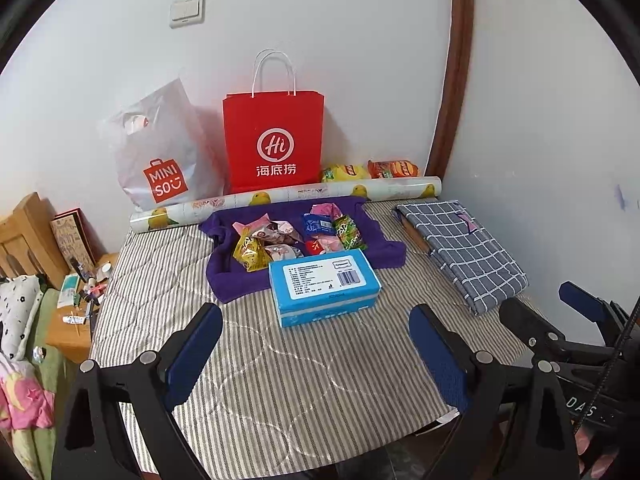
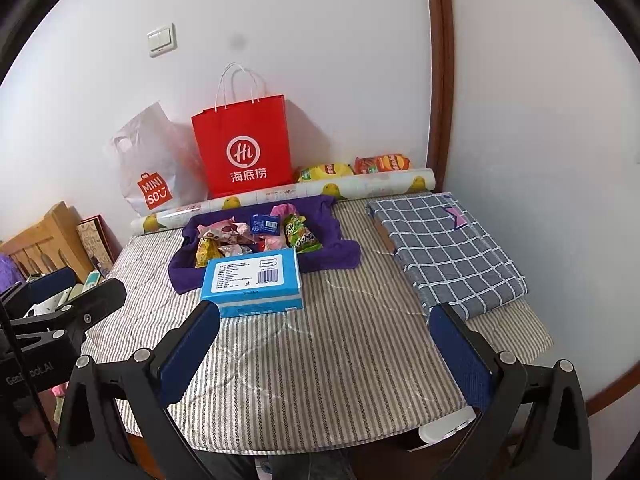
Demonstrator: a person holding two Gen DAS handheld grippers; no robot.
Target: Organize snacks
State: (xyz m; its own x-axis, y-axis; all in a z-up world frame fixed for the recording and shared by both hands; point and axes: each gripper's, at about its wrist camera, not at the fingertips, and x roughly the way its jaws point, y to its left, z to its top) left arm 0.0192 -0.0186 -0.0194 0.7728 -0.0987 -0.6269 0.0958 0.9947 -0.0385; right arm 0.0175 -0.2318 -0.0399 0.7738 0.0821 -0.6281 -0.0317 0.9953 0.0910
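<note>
Several small snack packets (image 1: 296,236) (image 2: 256,232) lie in a heap on a purple cloth (image 1: 384,248) (image 2: 340,254) at the back of the striped table (image 1: 300,380). A blue box (image 1: 324,284) (image 2: 252,280) with a white label stands just in front of them. Behind a patterned roll (image 1: 304,196) lie a yellow chip bag (image 1: 346,173) and an orange one (image 1: 394,169). My left gripper (image 1: 316,356) (image 2: 80,286) hangs open over the near table, nothing between its fingers. To its right, my right gripper (image 2: 324,356) (image 1: 548,306) is open and empty too.
A red paper bag (image 1: 274,140) and a white MINISO plastic bag (image 1: 160,160) lean on the back wall. A folded checked cloth (image 1: 464,252) lies at the right. Left of the table stand a cluttered low stand (image 1: 80,300) and a wooden headboard (image 1: 24,236).
</note>
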